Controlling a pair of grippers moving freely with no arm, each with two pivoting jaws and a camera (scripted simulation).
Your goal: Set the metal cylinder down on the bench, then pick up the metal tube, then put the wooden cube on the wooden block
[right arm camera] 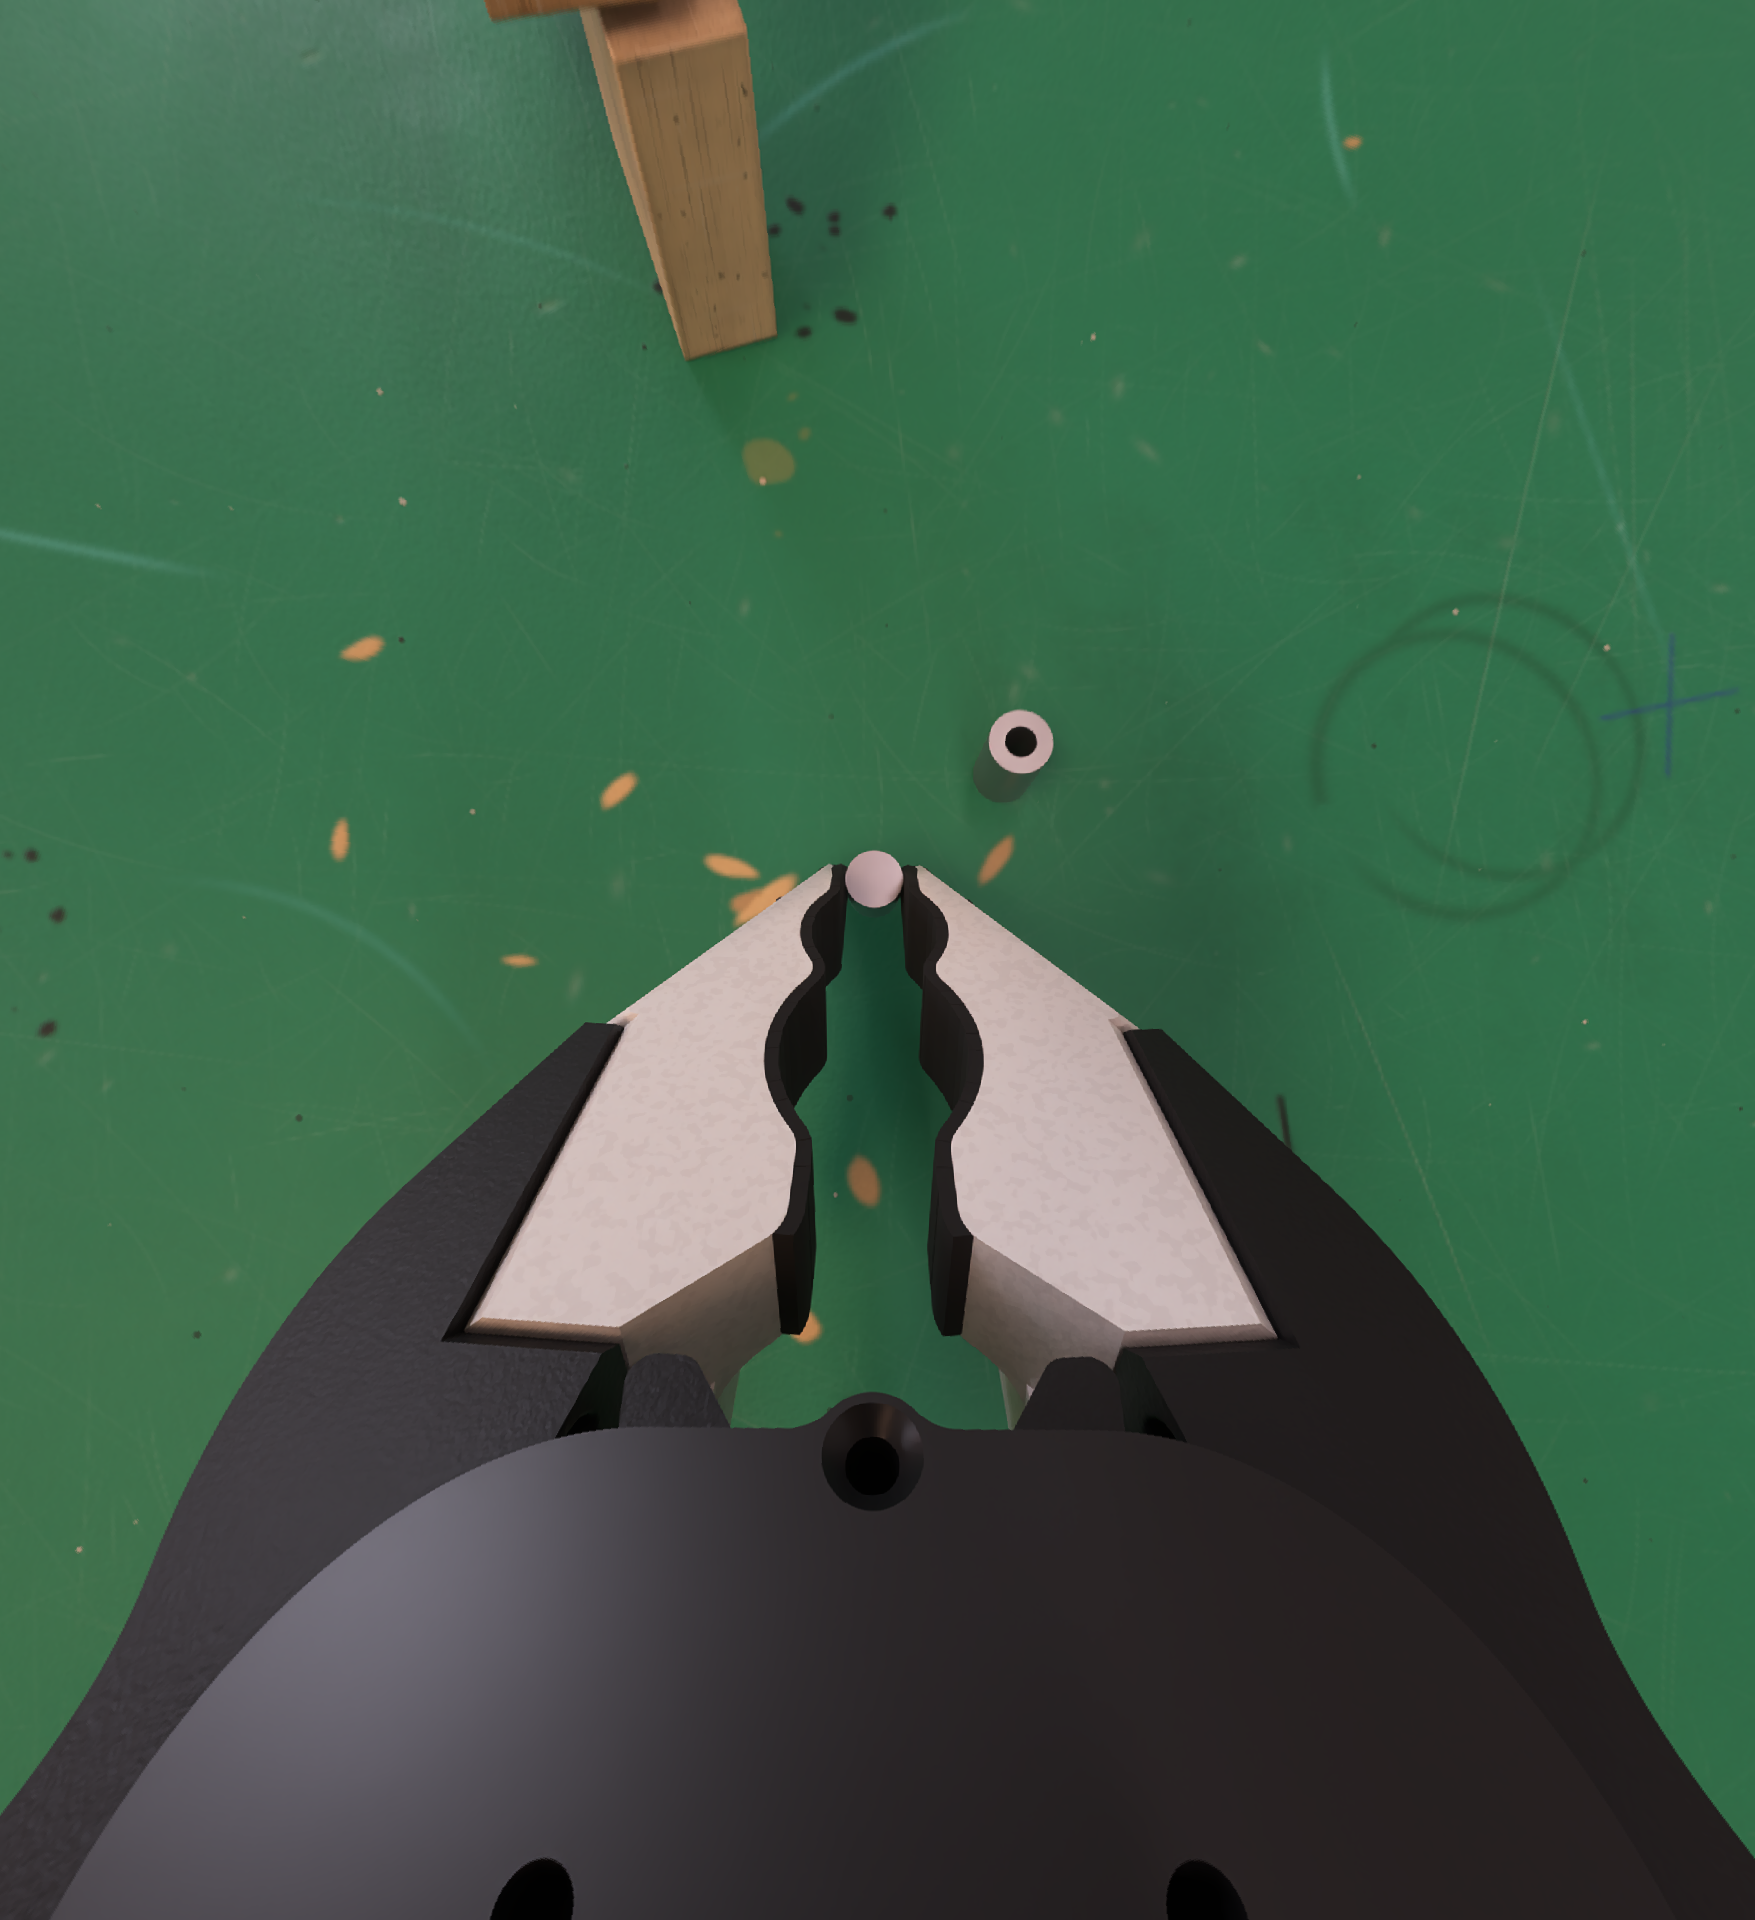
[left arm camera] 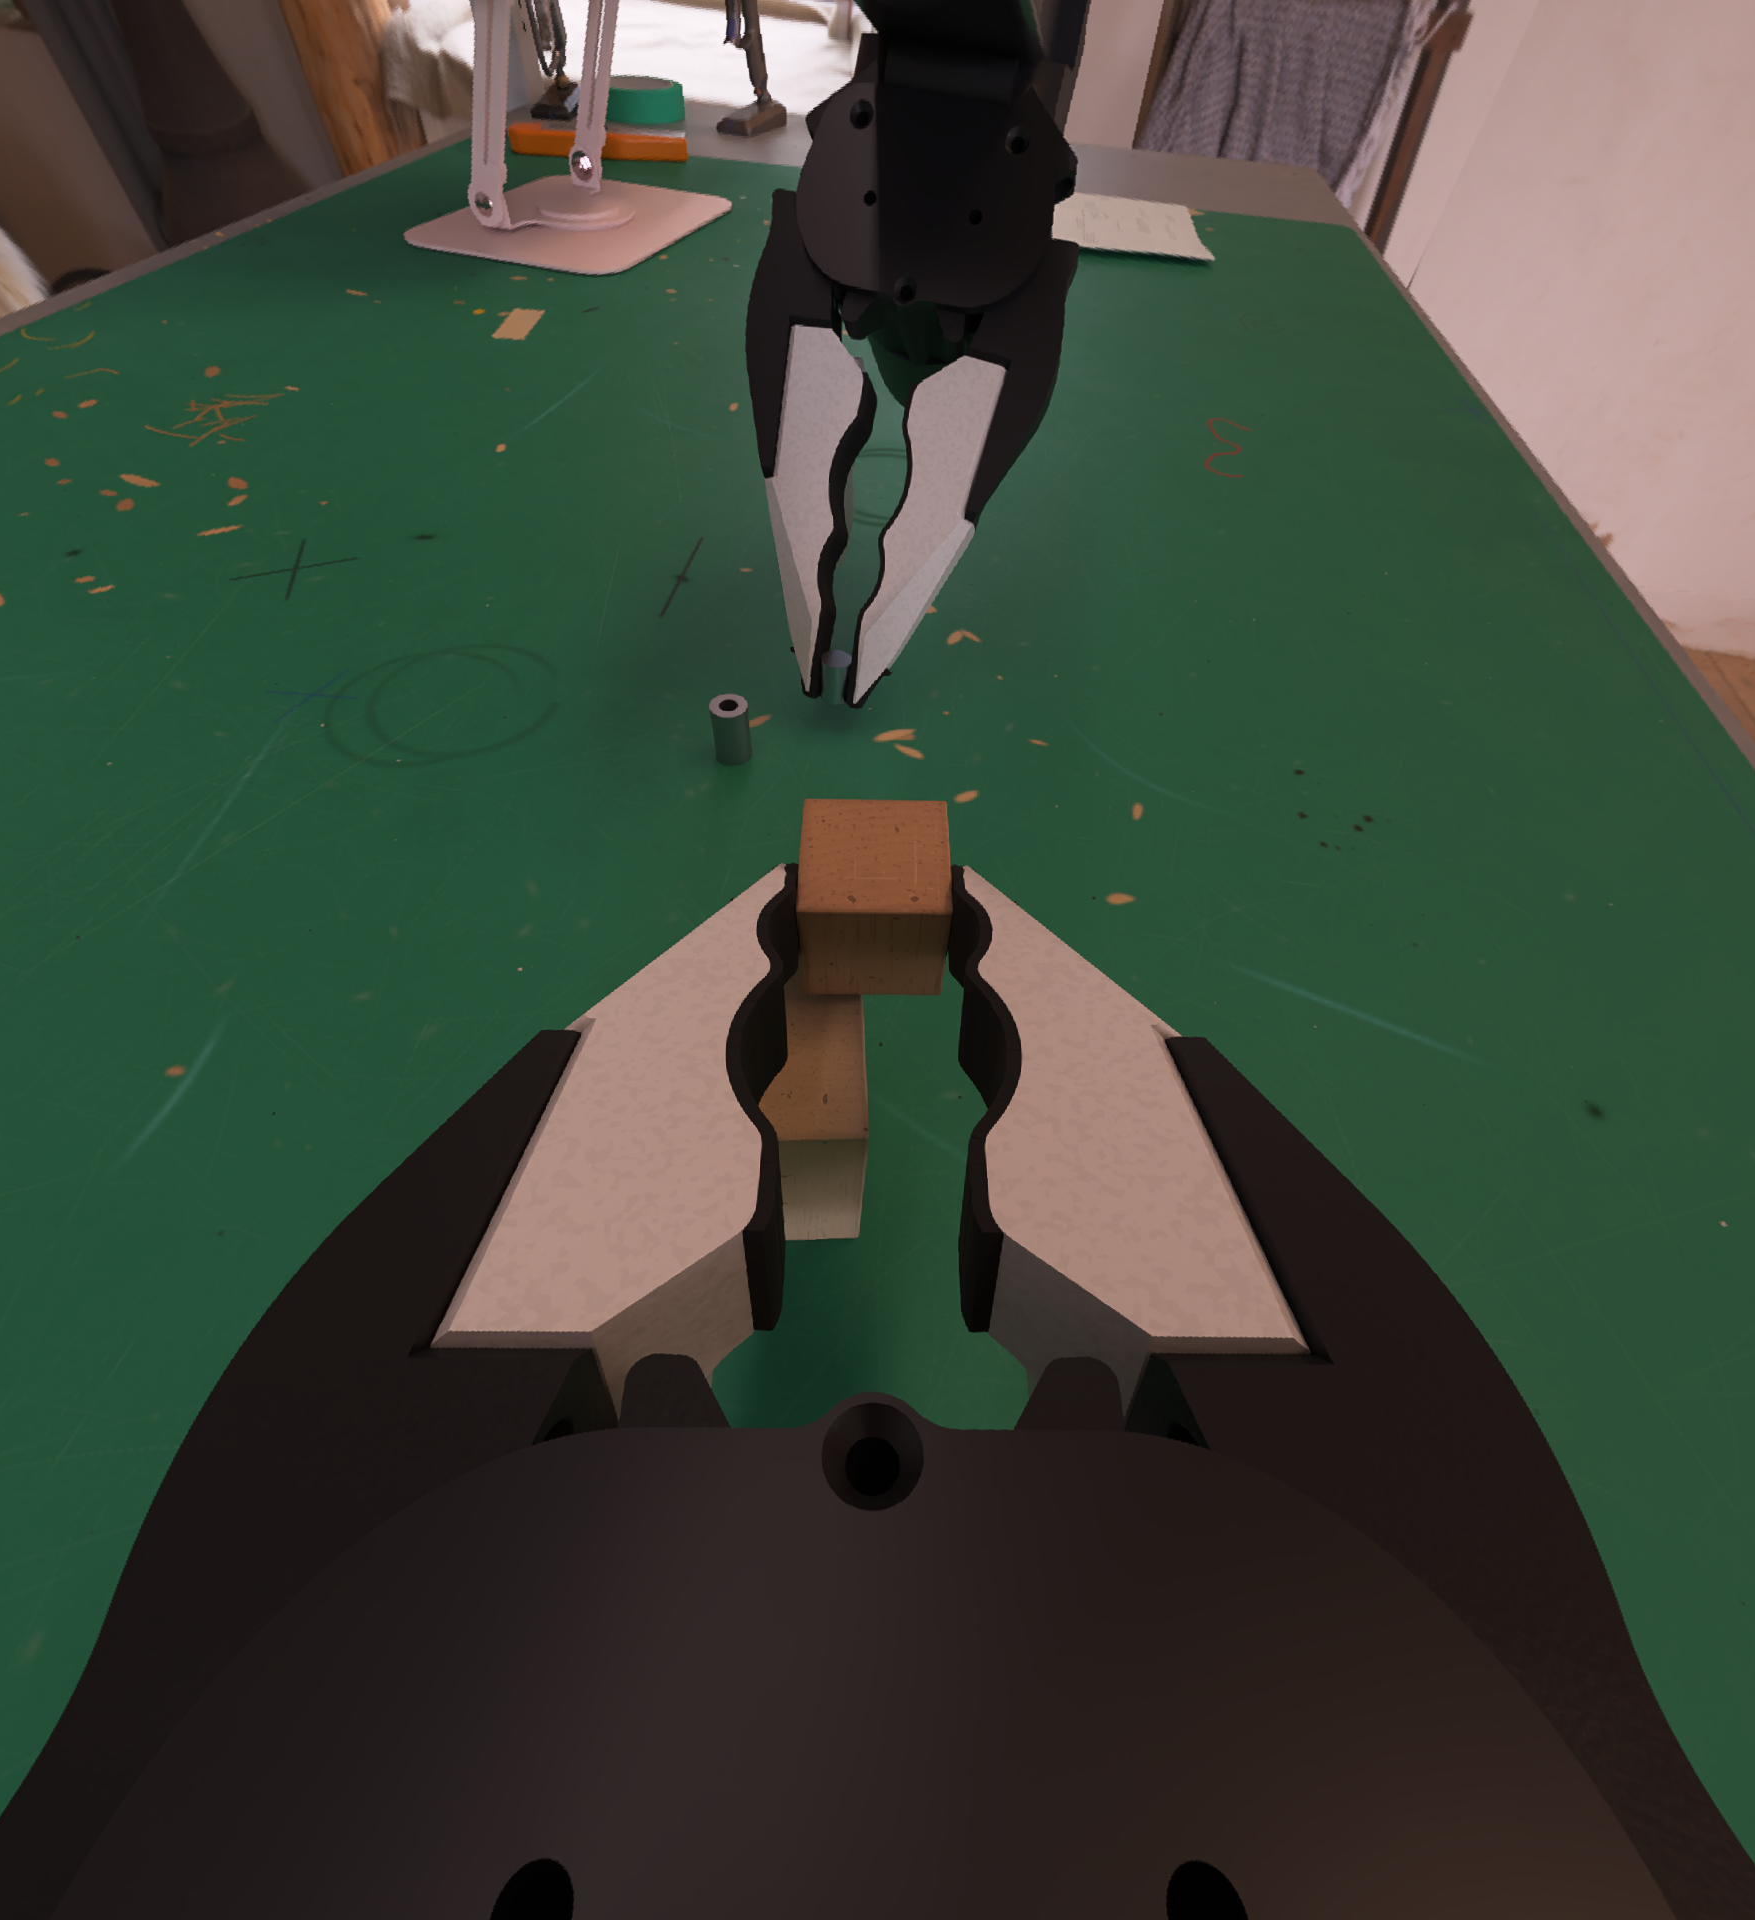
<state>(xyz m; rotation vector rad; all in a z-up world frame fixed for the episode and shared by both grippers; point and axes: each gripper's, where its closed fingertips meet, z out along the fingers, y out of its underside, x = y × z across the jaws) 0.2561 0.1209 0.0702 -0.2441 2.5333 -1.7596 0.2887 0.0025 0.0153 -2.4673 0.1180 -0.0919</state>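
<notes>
Left wrist view
Left gripper [left arm camera: 873, 914]: pale fingers pinch the wooden cube [left arm camera: 873, 894] at their tips, holding it off the green bench [left arm camera: 229, 935].
Wooden block [left arm camera: 821, 1112]: a long pale piece below and slightly left of the cube, seen through the gap between the fingers; whether cube and block touch cannot be told.
Right gripper [left arm camera: 837, 691]: points steeply down across the bench, tips nearly together, a small pale disc just visible between them.
Metal tube [left arm camera: 731, 727]: stands upright on the bench, just beside the right gripper's tips and apart from them.
Background: a pink lamp base [left arm camera: 566, 223] and a sheet of paper [left arm camera: 1133, 223] at the far end.

Right wrist view
Right gripper [right arm camera: 873, 883]: looks straight down; tips are pressed onto the metal cylinder [right arm camera: 873, 878], whose round pale end shows between them.
Metal tube [right arm camera: 1020, 742]: upright, open end up, near the tips, ahead and to the right.
Wooden block [right arm camera: 691, 177]: lies farther ahead near the top edge.

Step in hand: probably the first, setting the cylinder down; whether it has reached the bench cannot be told.
Next move: calls for spreading the fingers, lifting clear without toppling the cylinder, then shifting to straddle the tube.
</notes>
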